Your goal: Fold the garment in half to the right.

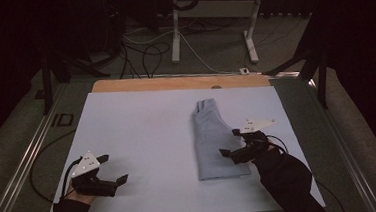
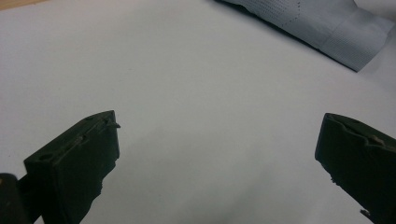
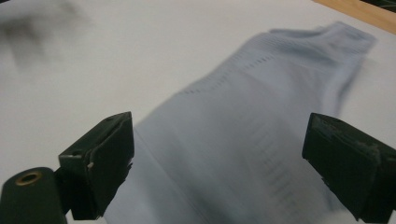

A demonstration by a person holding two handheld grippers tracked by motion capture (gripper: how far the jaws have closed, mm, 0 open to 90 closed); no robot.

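Observation:
A pale blue folded garment (image 1: 212,139) lies flat on the white sheet (image 1: 143,139), right of centre, long axis running away from me. My right gripper (image 1: 231,143) hovers over its near right part, jaws wide apart with nothing between them; in the right gripper view the garment (image 3: 261,126) spreads under the open jaws. My left gripper (image 1: 114,169) stands open near the front left of the sheet, over bare white surface. In the left gripper view a corner of the garment (image 2: 322,28) lies far off at the top right.
The white sheet covers a wooden tabletop (image 1: 174,82) whose far edge shows as a tan strip. Metal rails (image 1: 20,168) run along both sides. Beyond the table stand white desk legs (image 1: 175,31) and loose cables (image 1: 147,53) on the carpet.

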